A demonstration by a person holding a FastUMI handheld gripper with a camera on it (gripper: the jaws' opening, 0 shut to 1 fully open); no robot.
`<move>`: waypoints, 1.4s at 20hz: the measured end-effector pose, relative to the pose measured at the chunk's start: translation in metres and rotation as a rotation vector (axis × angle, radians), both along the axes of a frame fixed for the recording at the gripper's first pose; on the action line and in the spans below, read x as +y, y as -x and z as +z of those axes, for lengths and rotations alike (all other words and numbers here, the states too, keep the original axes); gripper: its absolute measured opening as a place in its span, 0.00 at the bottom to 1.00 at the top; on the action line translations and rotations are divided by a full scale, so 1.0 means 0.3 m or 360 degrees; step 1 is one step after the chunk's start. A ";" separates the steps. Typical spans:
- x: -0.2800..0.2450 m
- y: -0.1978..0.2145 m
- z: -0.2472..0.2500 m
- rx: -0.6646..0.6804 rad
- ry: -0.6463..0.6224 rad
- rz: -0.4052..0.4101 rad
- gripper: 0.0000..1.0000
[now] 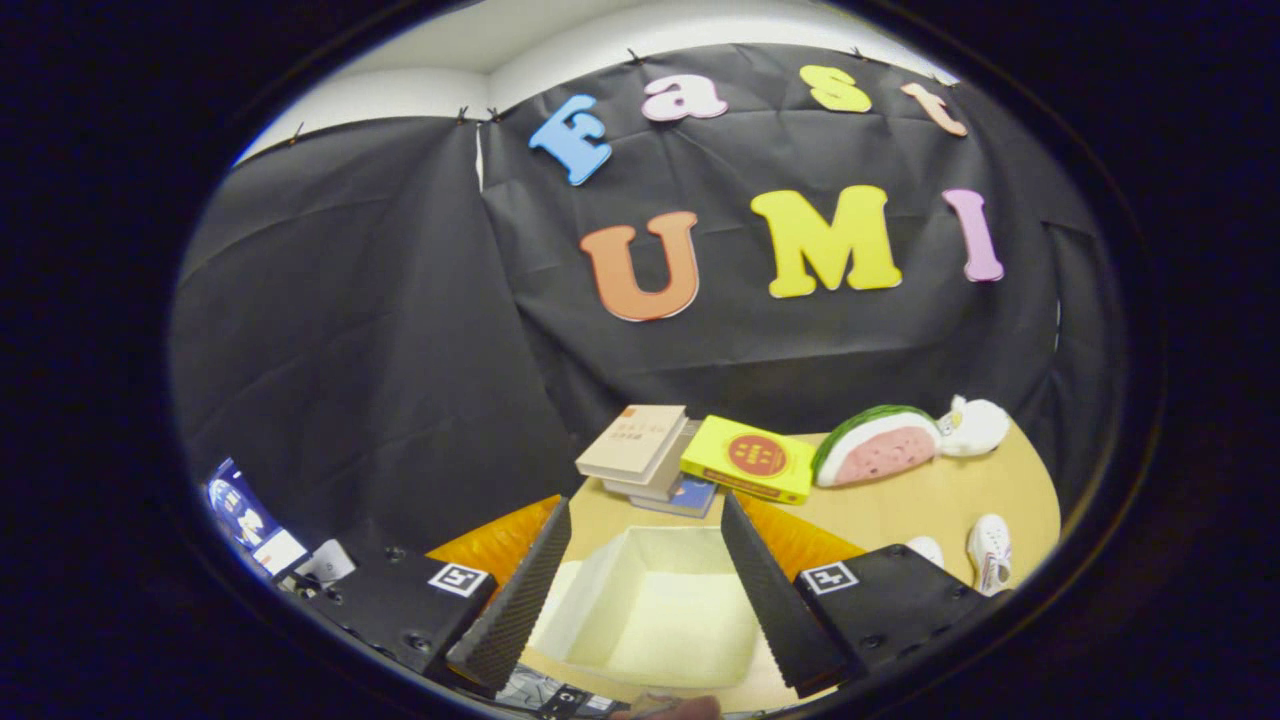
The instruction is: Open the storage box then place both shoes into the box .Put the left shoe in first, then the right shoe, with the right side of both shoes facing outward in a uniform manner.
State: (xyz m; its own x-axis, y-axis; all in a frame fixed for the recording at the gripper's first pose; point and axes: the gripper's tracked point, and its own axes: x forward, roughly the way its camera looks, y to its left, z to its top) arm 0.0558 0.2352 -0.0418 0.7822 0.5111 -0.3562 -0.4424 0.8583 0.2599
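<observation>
The storage box [650,605] lies open right below and between my fingers, its pale cream inside bare. Orange flaps [495,545] spread out behind each finger on both sides. My gripper [645,520] stands open above the box, nothing between its black ribbed fingers [520,595]. Two white shoes sit on the wooden table to the right of the right finger: one [990,550] lies with its top showing, the other [925,550] peeks out just beside the gripper body.
Beyond the box lie a stack of books [640,450] and a yellow box [750,458]. A watermelon-slice toy [875,445] and a white plush [972,425] sit at the table's far right. A printed card [245,520] leans at the left.
</observation>
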 end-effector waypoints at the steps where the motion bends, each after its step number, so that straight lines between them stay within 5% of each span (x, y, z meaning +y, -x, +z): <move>1: -0.065 -0.017 0.004 -0.0014 0.0006 -0.0045 0.98; 14: -0.782 -0.216 -0.209 0.0041 0.0135 -0.0363 0.98; 28: -1.042 -0.361 -1.016 0.0963 0.0458 -0.0200 0.98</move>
State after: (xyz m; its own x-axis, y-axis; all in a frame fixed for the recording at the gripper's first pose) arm 0.1640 -0.0773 -0.3465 0.4498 0.2489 -0.8577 -0.1837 0.9656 0.1838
